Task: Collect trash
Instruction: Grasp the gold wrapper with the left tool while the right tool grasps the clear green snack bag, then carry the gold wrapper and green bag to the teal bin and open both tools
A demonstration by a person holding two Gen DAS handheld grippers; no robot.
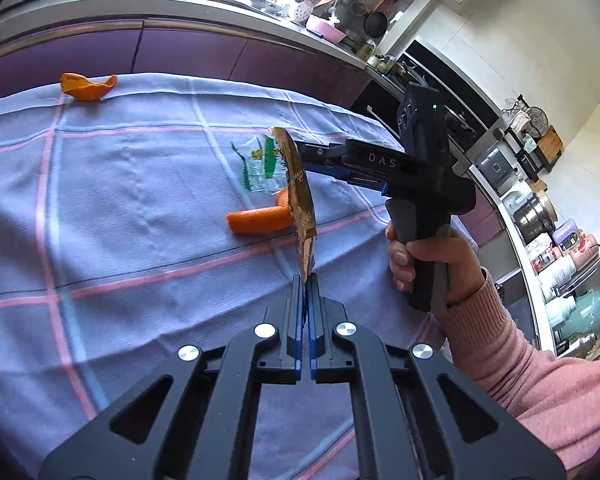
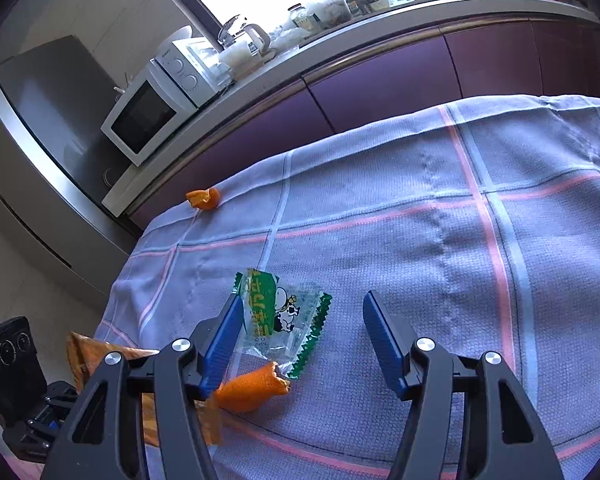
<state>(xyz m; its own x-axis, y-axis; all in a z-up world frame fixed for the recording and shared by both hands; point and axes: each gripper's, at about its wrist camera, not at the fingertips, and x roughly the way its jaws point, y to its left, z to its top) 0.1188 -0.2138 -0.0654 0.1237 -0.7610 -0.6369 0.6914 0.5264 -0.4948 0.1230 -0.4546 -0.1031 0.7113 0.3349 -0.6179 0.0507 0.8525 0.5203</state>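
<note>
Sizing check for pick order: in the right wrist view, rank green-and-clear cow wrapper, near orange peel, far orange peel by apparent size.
1. Green-and-clear cow wrapper, largest.
2. Near orange peel, partly hidden behind the right gripper's finger.
3. Far orange peel, smallest, but it lies farther from the camera, so true size against the near peel is unsure.

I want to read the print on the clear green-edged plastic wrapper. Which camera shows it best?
The right wrist view: the clear green-edged plastic wrapper lies flat and close, its cow picture and print facing the camera. In the left wrist view it is distant, small and partly hidden behind the brown foil packet.
</note>
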